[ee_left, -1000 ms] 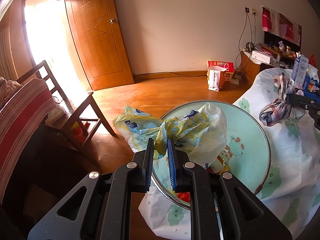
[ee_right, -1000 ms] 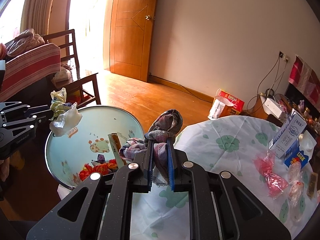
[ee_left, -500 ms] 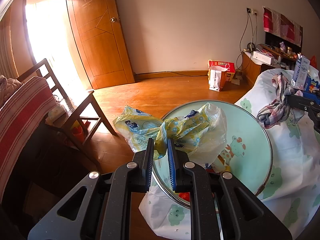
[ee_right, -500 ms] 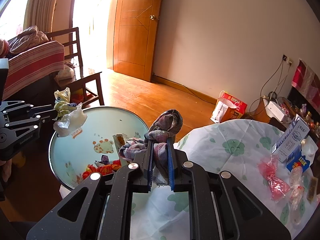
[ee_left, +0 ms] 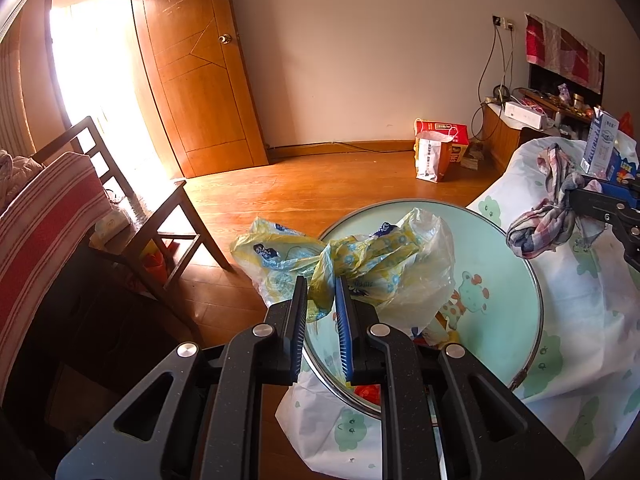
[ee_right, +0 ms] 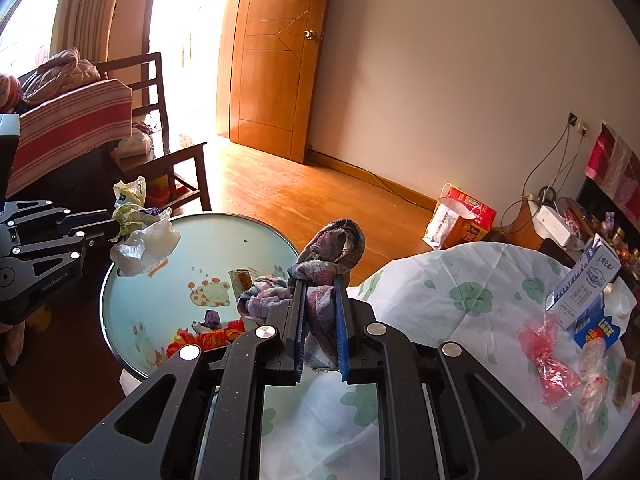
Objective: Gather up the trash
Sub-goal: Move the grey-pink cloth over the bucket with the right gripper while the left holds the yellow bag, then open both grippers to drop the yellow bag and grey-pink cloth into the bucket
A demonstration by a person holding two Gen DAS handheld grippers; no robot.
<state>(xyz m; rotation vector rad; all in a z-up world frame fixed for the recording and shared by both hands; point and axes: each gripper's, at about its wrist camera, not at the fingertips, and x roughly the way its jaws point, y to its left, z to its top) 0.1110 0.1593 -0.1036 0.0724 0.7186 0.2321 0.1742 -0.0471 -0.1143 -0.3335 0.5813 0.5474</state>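
My left gripper (ee_left: 322, 292) is shut on a crumpled yellow-and-clear plastic bag (ee_left: 384, 256), held over the near edge of a round pale green basin (ee_left: 535, 312) with cartoon prints. The right wrist view shows that same gripper (ee_right: 114, 226) and bag (ee_right: 144, 240) at the basin's (ee_right: 105, 300) left rim. My right gripper (ee_right: 320, 296) is shut on a plaid cloth (ee_right: 336, 240) above the basin's right edge. In the left wrist view the cloth (ee_left: 536, 228) hangs from it (ee_left: 576, 200). Red wrappers (ee_right: 204, 338) and a brown packet (ee_right: 240, 280) lie in the basin.
A table under a white cloth with green prints (ee_right: 460, 300) carries a milk carton (ee_right: 588, 284), a red plastic wrapper (ee_right: 552, 364) and other packets. A wooden chair (ee_left: 160, 216) and a red-striped cover (ee_left: 48, 220) stand left. A paper bag (ee_left: 430, 156) sits on the floor.
The right gripper with the plaid cloth has drifted slightly toward the basin. The left gripper and its bag have stayed put.
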